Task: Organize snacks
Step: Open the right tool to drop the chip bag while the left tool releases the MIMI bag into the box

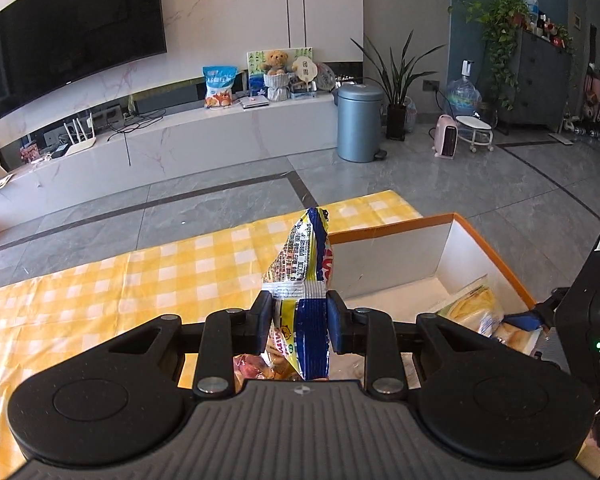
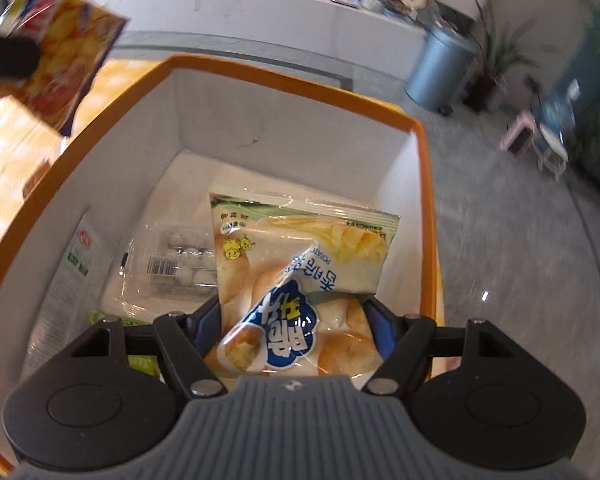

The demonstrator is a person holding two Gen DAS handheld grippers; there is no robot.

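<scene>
Pinched in left gripper (image 1: 299,322): chip bag (image 1: 306,264), upright, box (image 1: 396,229) at two o'clock. Spread wide inside box: right gripper (image 2: 294,320), bread bag (image 2: 300,276) loose between pads. Best lowered gently into bare far end, twelve o'clock.

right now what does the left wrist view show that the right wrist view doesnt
Only the left wrist view shows the wall television, the teddy bear on the marble ledge, and the left gripper with its jaws clamped on a blue and yellow snack bag.

Only the right wrist view shows the box floor: a clear tray of white balls and the bread bag between the right gripper's wide jaws.

Both show the orange-rimmed box, the grey bin and yellow checked cloth.
</scene>
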